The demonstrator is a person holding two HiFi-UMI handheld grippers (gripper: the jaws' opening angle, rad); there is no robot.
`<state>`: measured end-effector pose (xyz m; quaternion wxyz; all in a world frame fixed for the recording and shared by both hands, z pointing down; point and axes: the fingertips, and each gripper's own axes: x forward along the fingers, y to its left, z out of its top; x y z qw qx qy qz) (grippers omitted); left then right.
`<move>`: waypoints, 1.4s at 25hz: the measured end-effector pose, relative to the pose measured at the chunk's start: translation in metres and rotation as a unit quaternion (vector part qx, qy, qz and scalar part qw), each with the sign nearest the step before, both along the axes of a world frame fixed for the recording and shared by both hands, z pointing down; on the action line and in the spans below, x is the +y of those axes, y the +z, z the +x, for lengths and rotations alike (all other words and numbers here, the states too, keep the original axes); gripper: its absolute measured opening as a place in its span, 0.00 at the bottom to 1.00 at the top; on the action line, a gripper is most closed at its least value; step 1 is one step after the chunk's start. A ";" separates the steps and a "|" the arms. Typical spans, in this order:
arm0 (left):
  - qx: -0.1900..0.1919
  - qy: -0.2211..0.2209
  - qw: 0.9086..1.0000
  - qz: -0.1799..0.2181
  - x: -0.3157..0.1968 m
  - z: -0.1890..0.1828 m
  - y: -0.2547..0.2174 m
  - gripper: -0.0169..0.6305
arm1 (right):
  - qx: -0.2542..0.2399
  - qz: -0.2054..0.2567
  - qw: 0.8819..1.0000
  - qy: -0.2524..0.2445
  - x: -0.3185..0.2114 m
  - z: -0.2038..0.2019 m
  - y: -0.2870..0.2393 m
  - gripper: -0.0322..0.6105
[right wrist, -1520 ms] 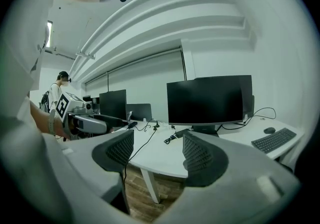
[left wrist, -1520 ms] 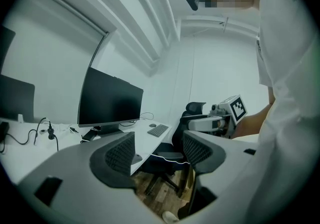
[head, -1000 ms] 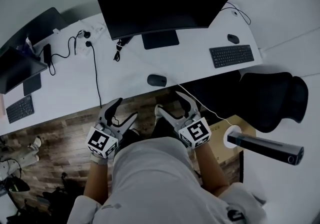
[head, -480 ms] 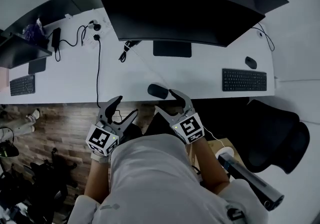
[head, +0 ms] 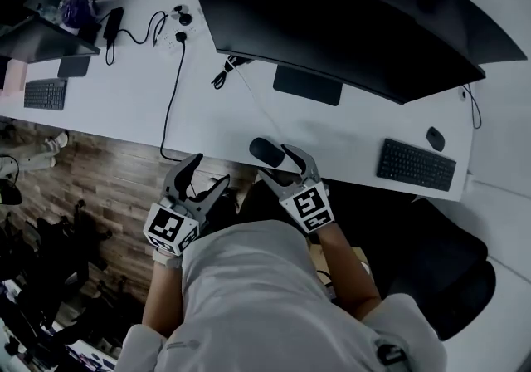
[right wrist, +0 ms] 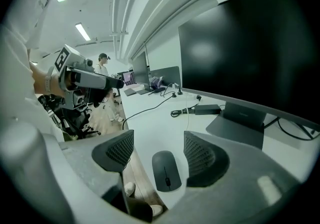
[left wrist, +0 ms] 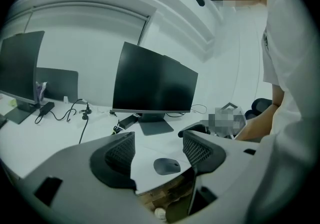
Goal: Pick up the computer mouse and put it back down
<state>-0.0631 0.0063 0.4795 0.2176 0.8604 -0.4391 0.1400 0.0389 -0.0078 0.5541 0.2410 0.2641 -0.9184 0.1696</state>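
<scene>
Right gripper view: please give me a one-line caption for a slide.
Open right gripper framing a dark computer mouse at the edge of a white desk, in front of a monitor.

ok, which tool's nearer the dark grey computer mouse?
Right. The right tool, open, is beside the dark grey oval computer mouse at the edge of the white desk; the left tool, open, is off the desk, further left.

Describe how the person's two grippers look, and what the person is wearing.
The left gripper and right gripper are light grey plastic, each ending in a curved two-pronged claw lined with dark gridded pads. Behind each claw sits a white cube printed with black square markers. The person wears a pale short-sleeved shirt.
</scene>
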 end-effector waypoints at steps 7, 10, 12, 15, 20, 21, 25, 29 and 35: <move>0.004 -0.037 0.999 -0.024 0.007 -0.018 0.020 0.46 | 0.029 -0.033 0.999 -0.018 -0.007 -0.010 0.035 0.52; 0.006 -0.046 0.998 -0.032 0.007 -0.027 0.028 0.46 | 0.049 -0.038 0.998 -0.024 -0.008 -0.015 0.052 0.52; 0.006 -0.049 0.998 -0.036 0.007 -0.032 0.032 0.46 | 0.068 -0.040 0.997 -0.028 -0.009 -0.016 0.064 0.52; 0.000 -0.053 0.998 -0.036 0.007 -0.041 0.038 0.46 | 0.086 -0.052 0.994 -0.032 -0.011 -0.017 0.081 0.52; 0.000 -0.065 0.997 -0.044 0.010 -0.054 0.046 0.46 | 0.111 -0.071 0.991 -0.039 -0.011 -0.019 0.106 0.52; 0.000 -0.066 0.997 -0.046 0.011 -0.056 0.048 0.46 | 0.114 -0.075 0.990 -0.039 -0.011 -0.020 0.110 0.52; 0.001 -0.067 0.996 -0.054 0.013 -0.064 0.053 0.46 | 0.129 -0.088 0.987 -0.038 -0.012 -0.022 0.123 0.52; 0.002 -0.065 0.996 -0.057 0.015 -0.069 0.058 0.46 | 0.147 -0.093 0.984 -0.039 -0.009 -0.022 0.133 0.52; 0.000 -0.060 0.996 -0.062 0.014 -0.074 0.062 0.46 | 0.162 -0.096 0.981 -0.038 -0.009 -0.023 0.144 0.52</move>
